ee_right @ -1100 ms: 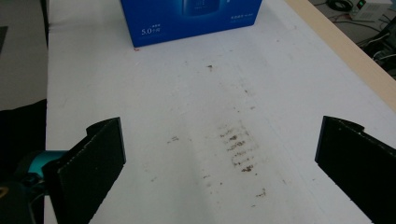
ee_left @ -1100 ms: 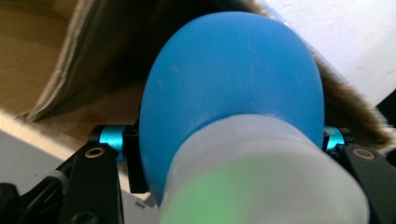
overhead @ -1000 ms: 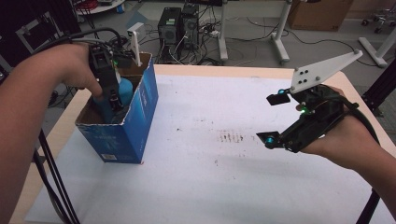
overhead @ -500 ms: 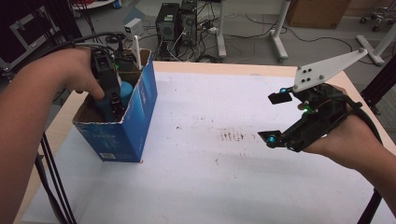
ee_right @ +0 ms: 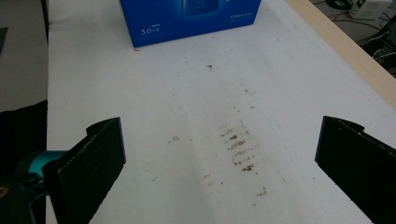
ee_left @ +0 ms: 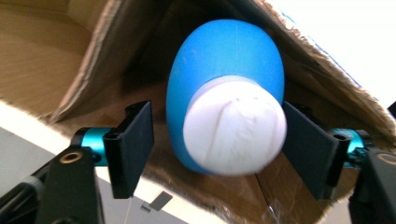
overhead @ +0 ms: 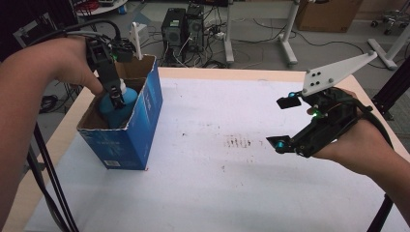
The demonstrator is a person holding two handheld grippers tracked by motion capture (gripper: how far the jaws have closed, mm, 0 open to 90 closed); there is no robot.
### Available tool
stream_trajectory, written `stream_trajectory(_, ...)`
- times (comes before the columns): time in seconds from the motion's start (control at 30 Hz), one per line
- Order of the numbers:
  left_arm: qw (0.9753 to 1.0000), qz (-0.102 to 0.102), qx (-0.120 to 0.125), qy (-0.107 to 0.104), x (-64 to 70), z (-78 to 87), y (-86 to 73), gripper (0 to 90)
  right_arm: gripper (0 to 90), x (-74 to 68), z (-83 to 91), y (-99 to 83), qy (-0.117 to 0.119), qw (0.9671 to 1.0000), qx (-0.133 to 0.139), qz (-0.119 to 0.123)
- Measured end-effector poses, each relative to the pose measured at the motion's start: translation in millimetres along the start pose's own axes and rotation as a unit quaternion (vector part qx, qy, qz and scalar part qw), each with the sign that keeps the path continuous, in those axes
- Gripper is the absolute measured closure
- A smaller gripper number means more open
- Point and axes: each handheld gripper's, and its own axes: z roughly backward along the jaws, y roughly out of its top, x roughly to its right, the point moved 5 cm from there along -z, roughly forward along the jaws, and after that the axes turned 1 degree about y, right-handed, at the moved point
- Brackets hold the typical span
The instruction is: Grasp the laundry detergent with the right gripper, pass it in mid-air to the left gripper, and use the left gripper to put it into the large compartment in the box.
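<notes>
At the left of the table, a blue cardboard box (overhead: 126, 126) stands open-topped on the white table cover (overhead: 227, 193), and it serves as the landmark here. Inside the box, toward its near wall, sits a blue bottle with a white cap (ee_left: 233, 131), its rounded body leaning against the brown inner wall. The left gripper (overhead: 116, 99) reaches down into the box from above; in the left gripper view its jaws flank the cap, one on each side, spread apart with a visible gap at the left jaw, while contact at the right jaw cannot be told, so the bottle reads as released rather than clamped. The bottle looks like smooth, rigid plastic, probably light to moderate in weight depending on how full it is, which cannot be seen. Its glossy curved shoulders would likely slip between flat pads, so the safer hold seems to be the cap or the neck just under it, where the sides run straighter. The box walls are soft cardboard with a ragged torn rim and could flex or drag if nudged. Well to the right of the box, above the stained patch (overhead: 238, 142) of the cover, the right gripper (overhead: 285, 123) hangs with its jaws wide apart and nothing between them.
</notes>
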Motion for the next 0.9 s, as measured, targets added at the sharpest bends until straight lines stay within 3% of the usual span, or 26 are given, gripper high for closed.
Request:
stream_trajectory(0.3,1.0000,-0.004,0.004,0.003,8.4,26.7,0.0,22.1,0.7,2.3,9.5,1.8,0.004,0.9999,-0.012,0.004)
stream_trajectory(0.43,0.9998,-0.016,0.010,-0.002,14.7,40.0,2.7,18.5,0.7,4.1,15.4,4.4,0.005,0.9995,-0.029,0.010)
stream_trajectory(0.57,0.9988,-0.044,0.021,-0.004,27.0,55.7,12.3,17.0,0.6,8.4,18.7,5.3,0.013,0.9985,-0.051,0.014)
stream_trajectory(0.7,0.9957,-0.087,0.033,-0.005,44.9,67.5,25.7,16.5,0.6,11.9,18.7,5.1,0.027,0.9960,-0.083,0.023)
stream_trajectory(0.83,0.9935,-0.110,0.029,-0.007,60.8,66.7,35.1,13.8,0.6,15.3,18.9,4.7,0.041,0.9925,-0.112,0.026)
stream_trajectory(0.9,0.9908,-0.133,0.025,-0.009,73.9,63.6,42.7,12.7,0.6,18.5,18.7,3.7,0.058,0.9889,-0.135,0.024)
